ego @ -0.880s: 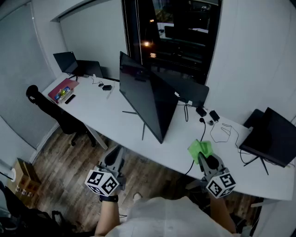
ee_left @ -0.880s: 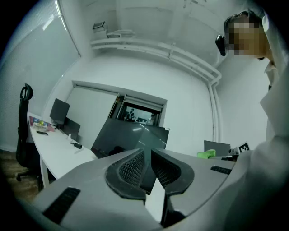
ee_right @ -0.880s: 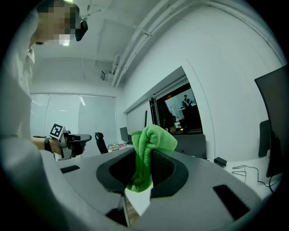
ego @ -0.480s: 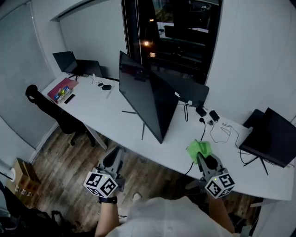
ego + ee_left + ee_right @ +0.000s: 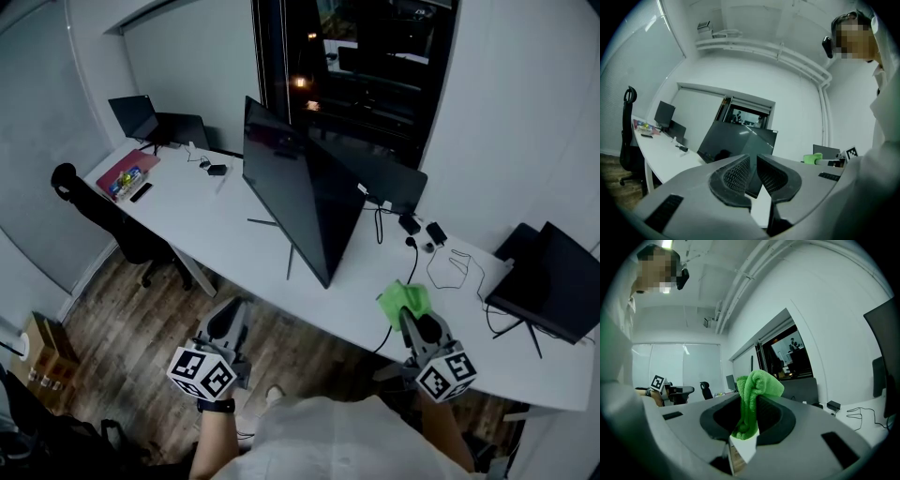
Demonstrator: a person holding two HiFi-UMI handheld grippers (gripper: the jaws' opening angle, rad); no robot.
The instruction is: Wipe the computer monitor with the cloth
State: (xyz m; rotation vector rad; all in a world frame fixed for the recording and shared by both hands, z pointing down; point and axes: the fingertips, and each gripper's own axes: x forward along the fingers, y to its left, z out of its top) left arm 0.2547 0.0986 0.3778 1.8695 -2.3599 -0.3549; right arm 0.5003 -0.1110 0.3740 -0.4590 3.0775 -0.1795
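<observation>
While the white desk is looked down on in the head view, the dark monitor is seen upright at centre frame. The left gripper is held off the desk's near edge at lower left. The right gripper, lower right, is clamped on the green cloth, apart from the monitor. In the left gripper view, the jaws are drawn almost together with nothing held, and the monitor is framed beyond them. In the right gripper view, the cloth is pinched between the pads and bunched above them at centre.
</observation>
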